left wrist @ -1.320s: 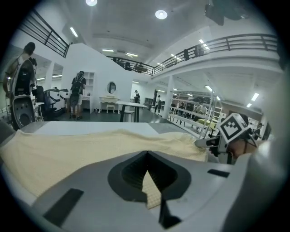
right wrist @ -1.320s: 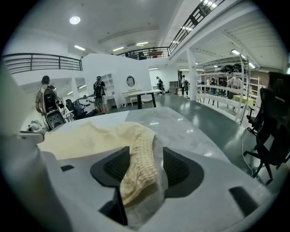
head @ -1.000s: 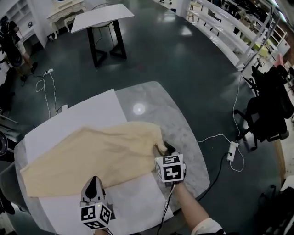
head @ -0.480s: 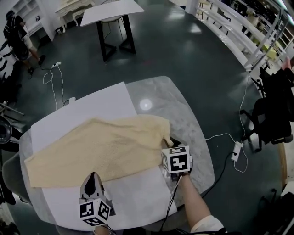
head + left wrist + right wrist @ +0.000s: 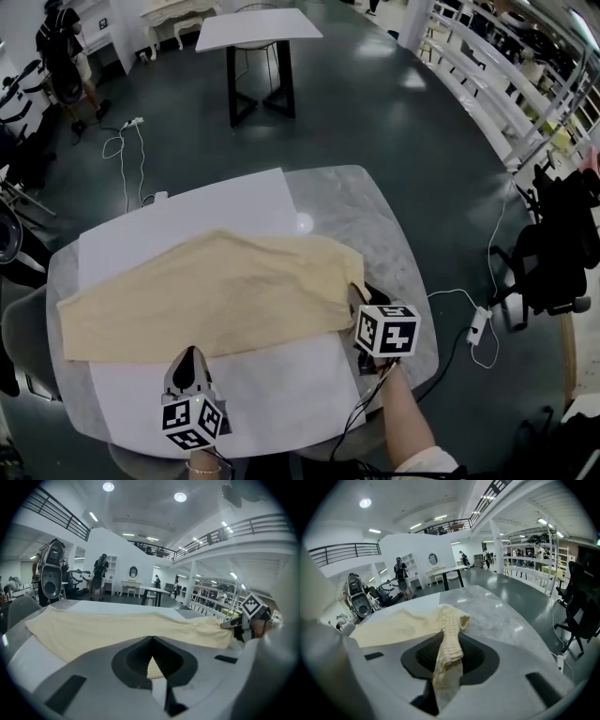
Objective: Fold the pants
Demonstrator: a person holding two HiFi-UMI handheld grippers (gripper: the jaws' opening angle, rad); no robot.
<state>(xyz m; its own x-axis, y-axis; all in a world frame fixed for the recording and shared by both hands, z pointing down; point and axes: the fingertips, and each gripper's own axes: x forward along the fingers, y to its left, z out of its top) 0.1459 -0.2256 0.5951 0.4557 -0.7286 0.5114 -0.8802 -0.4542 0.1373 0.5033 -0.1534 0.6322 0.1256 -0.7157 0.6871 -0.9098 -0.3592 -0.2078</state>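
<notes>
Pants (image 5: 206,295) flat across worktop (image 5: 375,225), left to right. Right gripper (image 5: 364,298) jaws just been closing, clamped on pants' ribbed right end. Left gripper (image 5: 190,356) jaws together, empty, near edge. Cloth soft, light, limp; grip corners.

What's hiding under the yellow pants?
A white sheet shows past the far and near edges of the pants, and it lies on the grey table. Whatever is straight under the pants is covered, so I can't see it.
</notes>
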